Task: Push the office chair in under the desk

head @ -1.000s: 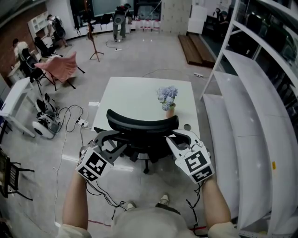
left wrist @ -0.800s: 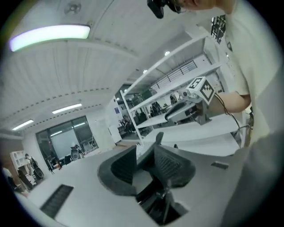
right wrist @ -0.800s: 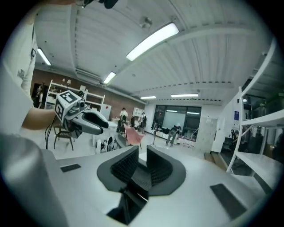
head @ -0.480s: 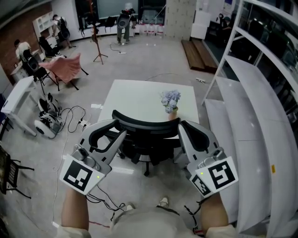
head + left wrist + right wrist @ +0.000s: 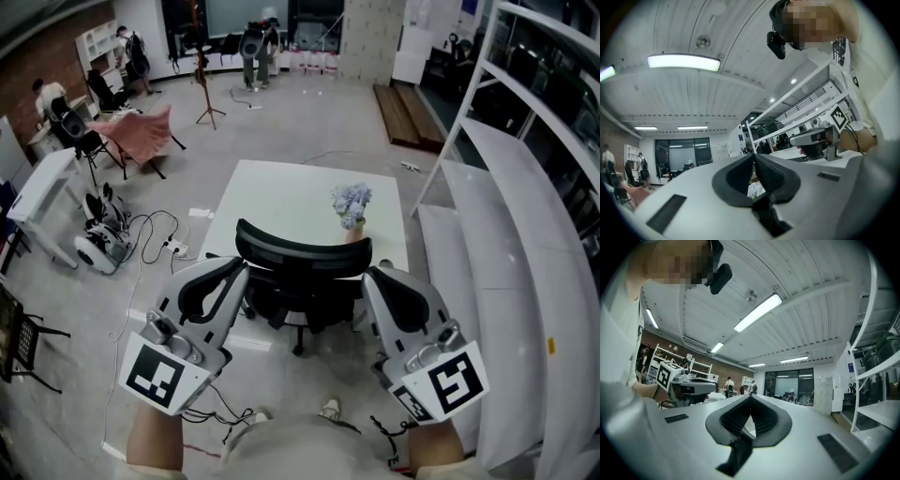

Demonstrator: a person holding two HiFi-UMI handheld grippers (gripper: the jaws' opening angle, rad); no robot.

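The black office chair (image 5: 298, 274) stands at the near edge of the white desk (image 5: 281, 195), its seat partly under the top and its curved backrest toward me. A small pot of pale blue flowers (image 5: 352, 208) stands on the desk. My left gripper (image 5: 242, 270) is held high over the backrest's left end. Its jaws are closing, the tips all but touching, with nothing between them (image 5: 753, 156). Over the backrest's right end, my right gripper (image 5: 368, 275) is shut and empty (image 5: 750, 396). Both gripper views look up at the ceiling, and the chair is in neither.
White curved shelving (image 5: 497, 234) runs along the right, close to the desk. Cables and a white device (image 5: 98, 248) lie on the floor at left, beside a white table (image 5: 42, 187). A pink-draped chair (image 5: 141, 131) and several people are far back.
Both grippers have risen toward the camera, away from the chair's backrest, and their jaws have closed from open. The chair has not visibly moved.
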